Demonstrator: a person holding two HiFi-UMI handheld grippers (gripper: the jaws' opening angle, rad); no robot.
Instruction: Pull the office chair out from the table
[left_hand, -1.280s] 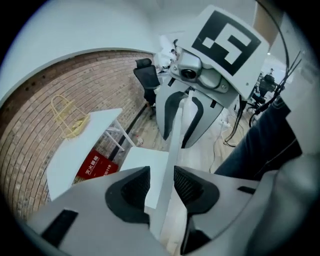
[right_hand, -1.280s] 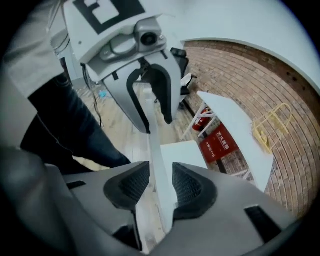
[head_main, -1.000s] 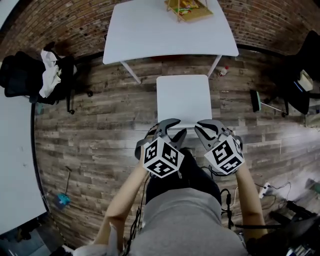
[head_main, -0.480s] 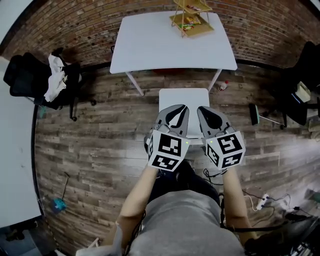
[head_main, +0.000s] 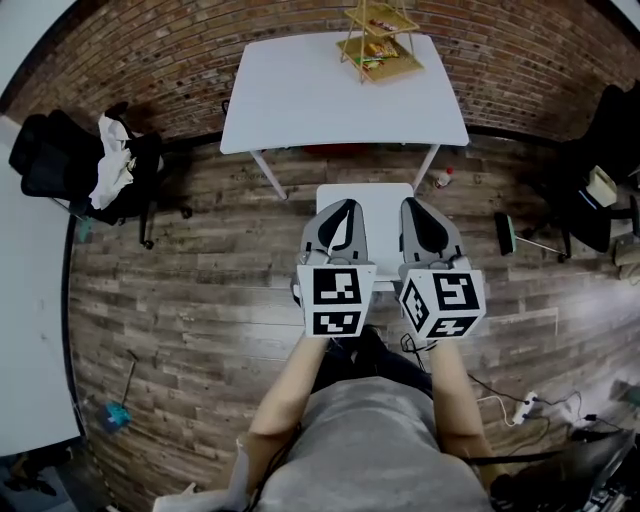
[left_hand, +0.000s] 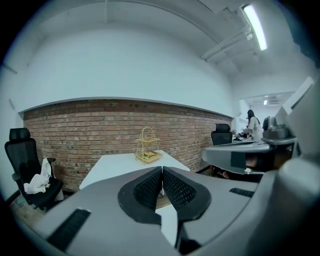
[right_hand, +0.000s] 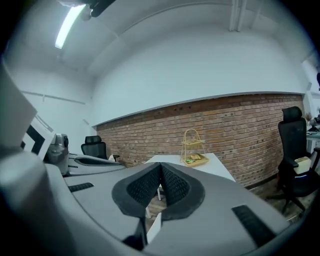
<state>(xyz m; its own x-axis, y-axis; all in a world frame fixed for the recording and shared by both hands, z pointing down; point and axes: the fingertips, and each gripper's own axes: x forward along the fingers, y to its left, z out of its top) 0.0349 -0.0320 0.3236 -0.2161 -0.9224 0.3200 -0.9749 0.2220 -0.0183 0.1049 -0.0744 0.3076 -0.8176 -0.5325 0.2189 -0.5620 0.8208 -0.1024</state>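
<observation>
A white square chair seat (head_main: 365, 197) stands on the wood floor, just in front of the white table (head_main: 300, 90) and clear of its edge. Both grippers hover above the seat's near half, side by side, pointing towards the table. My left gripper (head_main: 340, 210) is shut with nothing in it; in the left gripper view its pads (left_hand: 150, 187) meet. My right gripper (head_main: 417, 210) is also shut and empty, its pads (right_hand: 172, 185) pressed together. A sliver of the white seat (left_hand: 169, 220) shows below the left jaws.
A gold wire stand (head_main: 378, 40) sits on the table's far edge by the brick wall. Black office chairs stand at left (head_main: 70, 160), draped with white cloth, and at right (head_main: 605, 140). A dustpan (head_main: 512, 228), a bottle (head_main: 443, 178) and cables (head_main: 525, 400) lie on the floor.
Both grippers rose from the seat's near edge, rolled upright and closed their jaws, which stood open a second ago. They now point level towards the table.
</observation>
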